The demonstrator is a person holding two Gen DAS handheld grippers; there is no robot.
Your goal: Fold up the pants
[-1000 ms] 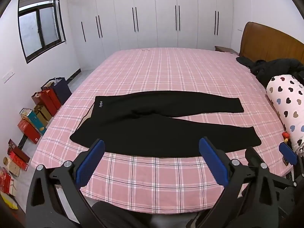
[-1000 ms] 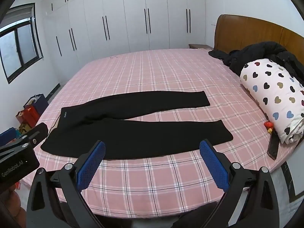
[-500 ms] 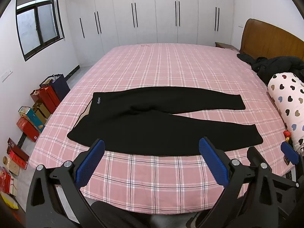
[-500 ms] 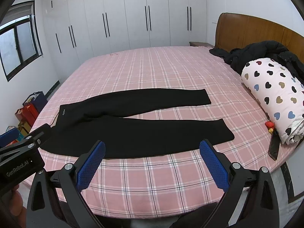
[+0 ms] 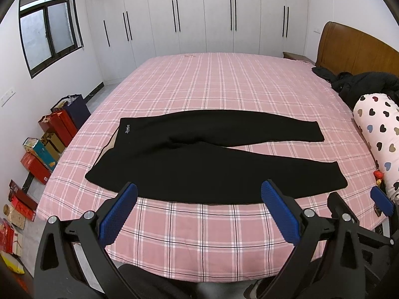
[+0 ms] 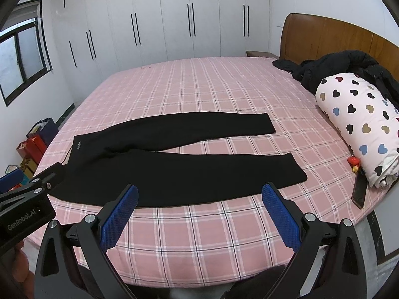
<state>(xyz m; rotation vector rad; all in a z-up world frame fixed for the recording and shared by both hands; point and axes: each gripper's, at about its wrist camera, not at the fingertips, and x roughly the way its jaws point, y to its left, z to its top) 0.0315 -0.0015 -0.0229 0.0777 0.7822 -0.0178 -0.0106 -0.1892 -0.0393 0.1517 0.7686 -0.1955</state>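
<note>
Black pants point(image 5: 204, 154) lie flat on the pink plaid bed point(image 5: 212, 87), waistband to the left, both legs spread apart and pointing right. They also show in the right wrist view point(image 6: 172, 159). My left gripper point(image 5: 199, 199) is open and empty, above the bed's near edge just short of the near leg. My right gripper point(image 6: 199, 199) is open and empty, also short of the near leg. The left gripper's body point(image 6: 25, 204) shows at the left of the right wrist view.
A heart-print rolled quilt point(image 6: 359, 124) and a black jacket point(image 6: 336, 69) lie at the bed's right by the wooden headboard point(image 6: 336, 35). A phone point(image 6: 359, 191) and a small red toy point(image 6: 354, 160) sit near the right edge. Gift bags and boxes point(image 5: 49, 137) line the floor at left.
Both grippers have moved slightly forward toward the bed and pants; the views have tilted up a little. The pants have not moved. Both jaws stay open.
</note>
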